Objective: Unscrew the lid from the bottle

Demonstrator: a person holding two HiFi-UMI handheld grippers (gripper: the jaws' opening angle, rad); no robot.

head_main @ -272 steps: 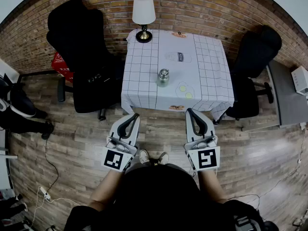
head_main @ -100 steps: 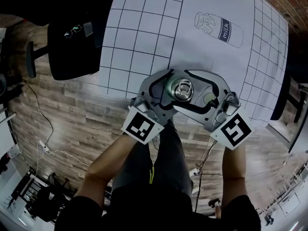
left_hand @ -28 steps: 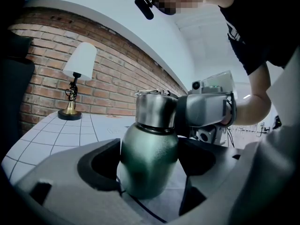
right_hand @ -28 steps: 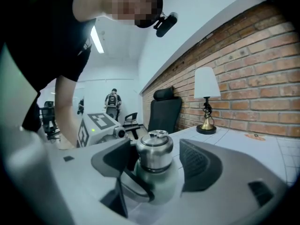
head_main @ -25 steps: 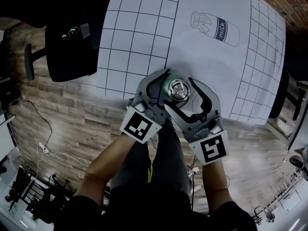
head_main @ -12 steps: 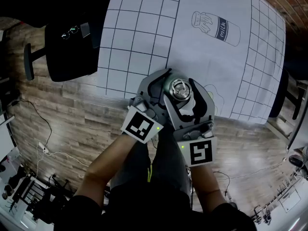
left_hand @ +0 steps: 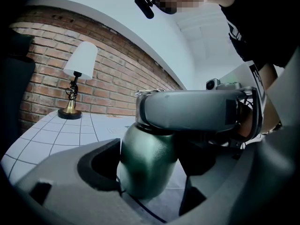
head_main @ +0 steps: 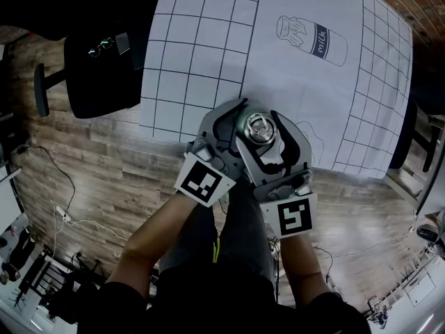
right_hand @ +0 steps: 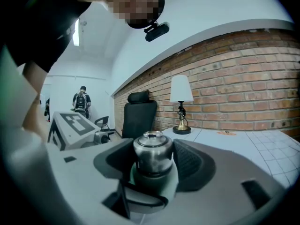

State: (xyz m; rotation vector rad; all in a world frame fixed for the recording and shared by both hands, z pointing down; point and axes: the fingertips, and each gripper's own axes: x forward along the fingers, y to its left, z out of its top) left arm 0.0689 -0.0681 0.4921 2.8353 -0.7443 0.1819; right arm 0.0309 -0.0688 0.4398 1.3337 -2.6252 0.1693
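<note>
A dark green bottle [left_hand: 145, 161] with a shiny metal lid [head_main: 259, 126] stands near the front edge of the checked tablecloth [head_main: 208, 47]. My left gripper [head_main: 247, 120] comes in from the lower left and is shut on the green body [right_hand: 154, 179]. My right gripper [head_main: 263, 132] reaches in from below, higher up, with its jaws on either side of the lid [right_hand: 152, 153]. Its dark pads press on the lid. In the left gripper view a grey jaw of the right gripper [left_hand: 187, 111] crosses over the bottle's top and hides the lid.
A lamp [left_hand: 77, 76] stands at the table's far edge by the brick wall. A black chair [head_main: 97, 61] is left of the table. A milk bottle print [head_main: 311, 40] marks the cloth. A person [right_hand: 82, 100] stands far off in the room.
My right gripper swung left around the bottle, its marker cube shifting from lower right to almost straight below. Its jaws narrowed onto the lid. The left gripper and bottle stayed put.
</note>
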